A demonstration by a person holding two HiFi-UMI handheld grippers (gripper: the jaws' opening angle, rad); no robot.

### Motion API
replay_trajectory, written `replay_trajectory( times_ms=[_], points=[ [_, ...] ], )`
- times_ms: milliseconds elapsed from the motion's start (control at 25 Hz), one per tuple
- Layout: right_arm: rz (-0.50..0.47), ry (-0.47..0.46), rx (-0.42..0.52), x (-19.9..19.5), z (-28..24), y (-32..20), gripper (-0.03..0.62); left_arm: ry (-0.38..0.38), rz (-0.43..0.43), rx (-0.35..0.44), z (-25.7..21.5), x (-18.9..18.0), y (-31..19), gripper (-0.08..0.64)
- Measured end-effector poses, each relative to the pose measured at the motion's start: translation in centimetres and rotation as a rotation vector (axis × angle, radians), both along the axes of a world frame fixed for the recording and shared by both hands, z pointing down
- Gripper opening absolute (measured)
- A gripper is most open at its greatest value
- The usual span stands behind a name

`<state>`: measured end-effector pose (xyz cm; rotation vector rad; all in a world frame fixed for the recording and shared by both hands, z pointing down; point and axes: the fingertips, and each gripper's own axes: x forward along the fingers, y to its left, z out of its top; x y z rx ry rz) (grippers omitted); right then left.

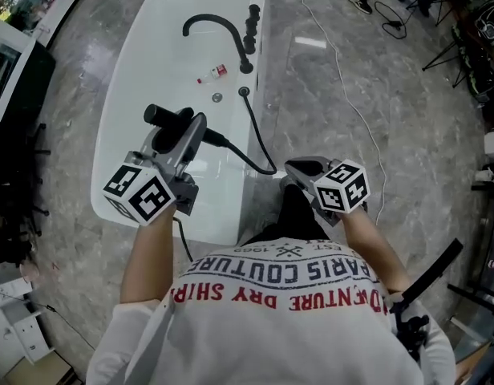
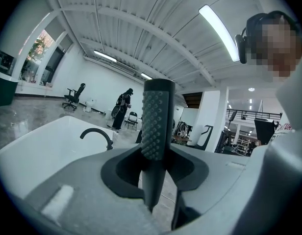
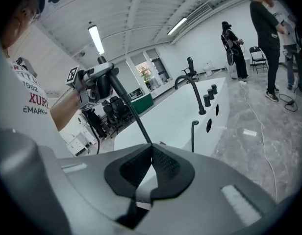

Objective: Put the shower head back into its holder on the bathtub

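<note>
A black shower head [image 1: 160,115] with a studded face [image 2: 157,116] stands upright between the jaws of my left gripper [image 1: 176,131], which is shut on it above the white bathtub [image 1: 139,79]. Its black hose [image 1: 247,160] loops down from the head and back up to the holder socket [image 1: 244,91] on the tub's right rim. My right gripper [image 1: 293,168] is shut with nothing between its jaws, just right of the hose loop's lowest point. In the right gripper view the hose [image 3: 126,104] runs from behind the jaw tips [image 3: 150,153] up to the left gripper.
A black curved faucet [image 1: 219,26] and black knobs [image 1: 252,22] stand on the tub's right rim. A small red and white bottle [image 1: 213,72] lies in the tub. A white cable [image 1: 343,79] trails over the marble floor. People stand at the far right [image 3: 271,28].
</note>
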<state>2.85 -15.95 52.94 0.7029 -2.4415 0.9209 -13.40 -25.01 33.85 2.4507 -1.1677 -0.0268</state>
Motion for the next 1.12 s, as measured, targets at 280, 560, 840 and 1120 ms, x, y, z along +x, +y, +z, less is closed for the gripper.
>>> replay_trajectory(
  times_ms=[280, 560, 840, 1120],
  points=[
    [-0.160, 0.003, -0.102, -2.2, 6.6, -1.8, 0.101, -0.048, -0.028, -0.010, -1.3, 1.1, -4.2, 0.126],
    [-0.198, 0.115, -0.058, -3.3, 13.3, -4.9, 0.155, -0.029, -0.038, 0.011, -3.3, 1.6, -6.8, 0.126],
    [-0.164, 0.237, 0.058, -2.7, 15.6, -8.7, 0.149, -0.047, -0.087, 0.006, -3.9, -0.6, -7.1, 0.126],
    [-0.129, 0.254, 0.028, -2.2, 17.5, -9.4, 0.155, -0.027, -0.123, -0.004, -3.5, -2.2, -7.5, 0.126]
  ],
)
